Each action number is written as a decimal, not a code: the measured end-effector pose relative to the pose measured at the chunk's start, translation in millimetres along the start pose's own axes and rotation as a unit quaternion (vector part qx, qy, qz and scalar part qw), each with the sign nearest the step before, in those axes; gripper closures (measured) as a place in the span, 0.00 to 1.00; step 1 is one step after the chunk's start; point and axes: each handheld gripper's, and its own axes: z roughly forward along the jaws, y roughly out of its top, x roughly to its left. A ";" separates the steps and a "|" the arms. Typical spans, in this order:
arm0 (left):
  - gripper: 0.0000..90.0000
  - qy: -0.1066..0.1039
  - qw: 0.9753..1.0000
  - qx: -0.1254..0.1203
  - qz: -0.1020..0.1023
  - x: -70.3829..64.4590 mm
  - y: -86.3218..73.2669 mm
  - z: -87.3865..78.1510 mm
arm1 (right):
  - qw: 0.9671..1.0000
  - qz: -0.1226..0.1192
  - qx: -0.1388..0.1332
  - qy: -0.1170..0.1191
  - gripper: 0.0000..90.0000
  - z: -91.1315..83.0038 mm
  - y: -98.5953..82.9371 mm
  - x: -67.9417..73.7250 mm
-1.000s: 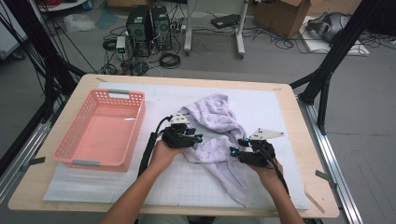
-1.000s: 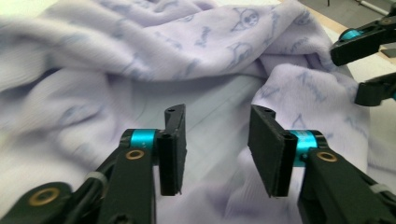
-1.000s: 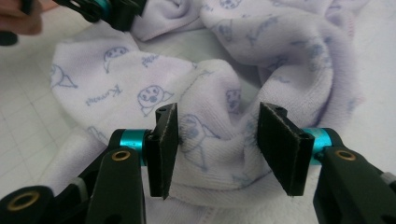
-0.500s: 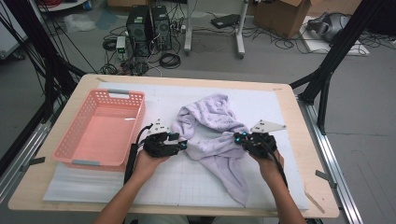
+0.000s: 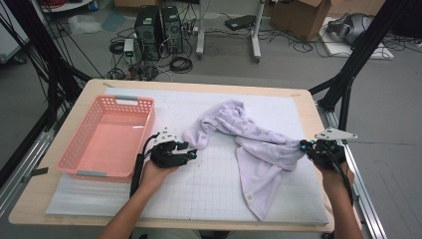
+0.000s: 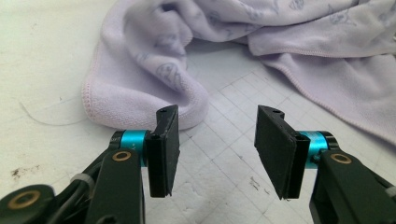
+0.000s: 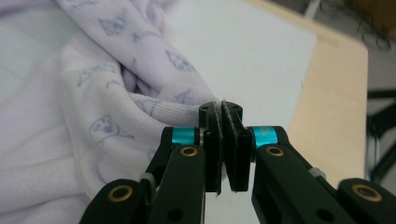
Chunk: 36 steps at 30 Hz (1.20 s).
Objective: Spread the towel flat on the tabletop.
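While right tongs (image 7: 223,140) pinch towel (image 7: 116,107), left tongs (image 6: 217,140) agape

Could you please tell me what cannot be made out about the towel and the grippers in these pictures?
- Towel print: too small in the high view.
- Towel edge inside the right hand-held gripper: hidden by the shut jaws.
- Towel's far end: cut off by the top edge in the left gripper view, beyond the open left hand-held gripper.

A lab: computer towers (image 5: 159,27), floor cables (image 5: 181,63), black rig struts (image 5: 363,47).
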 end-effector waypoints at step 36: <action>0.52 0.002 1.000 -0.001 0.011 -3.7 -0.3 0.9 | 0.988 -0.044 -0.012 0.147 0.94 50.0 27.1 82.3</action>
